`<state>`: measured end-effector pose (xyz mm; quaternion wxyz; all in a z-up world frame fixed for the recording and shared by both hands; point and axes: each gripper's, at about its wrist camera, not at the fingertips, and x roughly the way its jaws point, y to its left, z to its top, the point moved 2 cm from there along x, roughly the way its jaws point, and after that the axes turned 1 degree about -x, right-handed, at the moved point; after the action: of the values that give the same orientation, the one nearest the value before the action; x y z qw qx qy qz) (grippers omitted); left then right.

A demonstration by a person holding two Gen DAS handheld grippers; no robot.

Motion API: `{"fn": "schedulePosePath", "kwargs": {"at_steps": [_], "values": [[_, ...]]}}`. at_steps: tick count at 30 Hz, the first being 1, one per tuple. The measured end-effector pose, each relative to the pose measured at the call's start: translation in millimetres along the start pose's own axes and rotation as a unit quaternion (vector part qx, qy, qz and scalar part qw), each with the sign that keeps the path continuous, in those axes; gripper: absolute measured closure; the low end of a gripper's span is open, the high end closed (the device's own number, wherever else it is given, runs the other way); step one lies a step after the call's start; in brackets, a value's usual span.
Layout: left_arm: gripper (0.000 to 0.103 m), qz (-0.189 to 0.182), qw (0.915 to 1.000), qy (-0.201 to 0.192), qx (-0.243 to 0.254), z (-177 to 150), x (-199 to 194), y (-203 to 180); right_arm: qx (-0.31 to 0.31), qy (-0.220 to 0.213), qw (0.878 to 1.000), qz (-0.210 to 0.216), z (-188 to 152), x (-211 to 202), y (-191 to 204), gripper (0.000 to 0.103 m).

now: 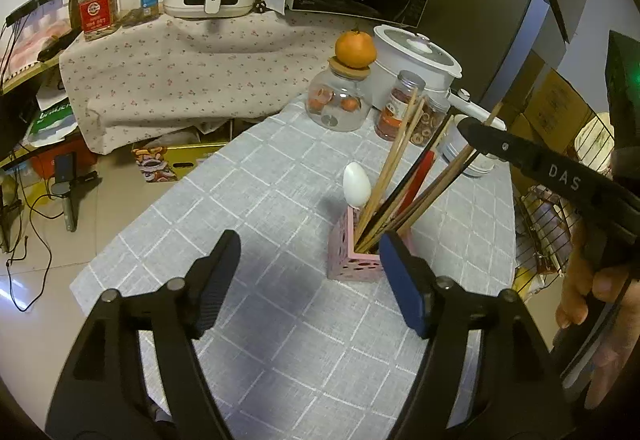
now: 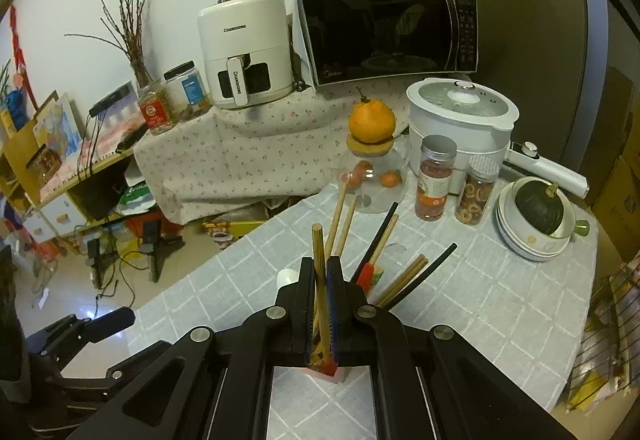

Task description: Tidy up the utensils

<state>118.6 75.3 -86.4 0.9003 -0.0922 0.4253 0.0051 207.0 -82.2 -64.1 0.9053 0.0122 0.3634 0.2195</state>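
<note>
A pink perforated utensil holder (image 1: pixel 354 260) stands on the grey checked tablecloth (image 1: pixel 260 207). It holds several wooden and black chopsticks (image 1: pixel 394 163), a white spoon (image 1: pixel 356 179) and a red-handled utensil (image 1: pixel 418 179). My left gripper (image 1: pixel 310 276) is open and empty, low over the cloth just in front of the holder. My right gripper (image 2: pixel 321 280) is shut on a wooden chopstick (image 2: pixel 319 252), held upright above the holder among the other chopsticks (image 2: pixel 400 280). The right gripper (image 1: pixel 472 127) also shows in the left wrist view, at the top end of a chopstick.
Behind the holder stand a glass jar (image 1: pixel 338 103) with an orange (image 1: pixel 355 49) on its lid, two spice jars (image 2: pixel 434 179), a white cooker (image 2: pixel 460 119) and stacked bowls with a green squash (image 2: pixel 540 209). An air fryer (image 2: pixel 244 51) and microwave (image 2: pixel 388 31) stand further back.
</note>
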Motion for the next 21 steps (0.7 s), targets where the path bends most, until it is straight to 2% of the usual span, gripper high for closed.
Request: {"fn": "schedulePosePath", "kwargs": {"at_steps": [3, 8, 10, 12, 14, 17, 19, 21], "values": [[0.030, 0.000, 1.0000, 0.001, 0.000, 0.3, 0.4, -0.7, 0.012, -0.005, 1.000, 0.007, 1.8, -2.6, -2.9, 0.086], [0.026, -0.001, 1.0000, -0.004, -0.001, 1.2, -3.0, -3.9, 0.012, -0.020, 1.000, 0.010, 5.6, -18.2, -4.3, 0.081], [0.024, -0.001, 1.0000, -0.008, -0.002, 1.6, -7.3, -7.2, 0.013, -0.033, 0.999, 0.009, 5.6, -33.0, -5.3, 0.065], [0.023, -0.001, 1.0000, -0.007, -0.001, 1.4, -12.6, -12.3, 0.010, -0.046, 0.999, 0.003, 4.4, -49.2, -6.1, 0.058], [0.023, 0.003, 0.9999, -0.008, 0.005, 0.3, -18.3, -19.3, 0.003, -0.056, 0.998, -0.004, 2.0, -66.8, -6.8, 0.057], [0.015, 0.017, 0.9996, -0.013, 0.018, -4.8, -30.3, -32.7, -0.001, -0.064, 0.998, -0.017, -4.9, -88.7, -9.0, 0.045], [0.002, 0.038, 0.9988, -0.022, 0.022, -8.2, -38.4, -38.8, -0.005, -0.068, 0.997, -0.032, -14.2, -103.9, -12.3, 0.031], [0.001, 0.053, 0.9975, -0.037, 0.030, -11.0, -48.1, -44.8, -0.014, -0.069, 0.996, -0.049, -22.9, -114.9, -14.3, 0.026]]}}
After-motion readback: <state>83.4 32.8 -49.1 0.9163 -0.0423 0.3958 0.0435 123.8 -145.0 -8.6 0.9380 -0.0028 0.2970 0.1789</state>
